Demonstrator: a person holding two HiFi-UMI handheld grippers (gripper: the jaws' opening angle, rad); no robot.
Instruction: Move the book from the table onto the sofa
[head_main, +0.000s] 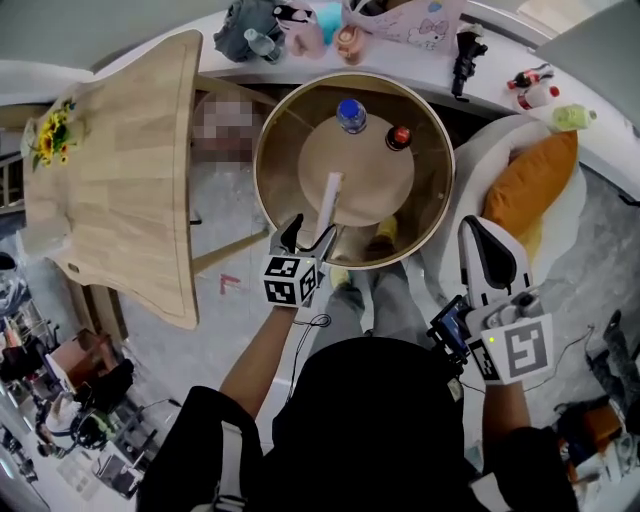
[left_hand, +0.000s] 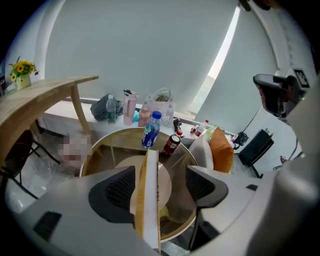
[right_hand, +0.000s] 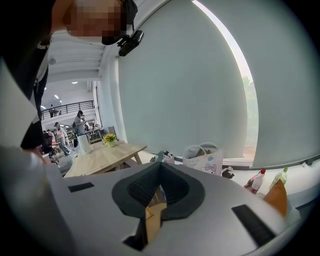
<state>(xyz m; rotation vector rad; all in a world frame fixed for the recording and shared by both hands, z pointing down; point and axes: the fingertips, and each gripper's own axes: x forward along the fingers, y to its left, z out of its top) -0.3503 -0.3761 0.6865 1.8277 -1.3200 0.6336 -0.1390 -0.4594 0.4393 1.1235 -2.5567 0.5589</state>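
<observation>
Book (head_main: 328, 203) stands on edge at the near edge of the round glass table (head_main: 260, 150), and the white sofa (head_main: 475, 170) lies off the table's right edge. The left gripper (head_main: 310, 237) has its jaws wide apart around the book without clamping it. The right gripper (head_main: 483, 237), near the sofa, is closed on nothing.

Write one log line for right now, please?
left gripper: open, book upright between jaws | right gripper: shut, empty | book: on round table
</observation>
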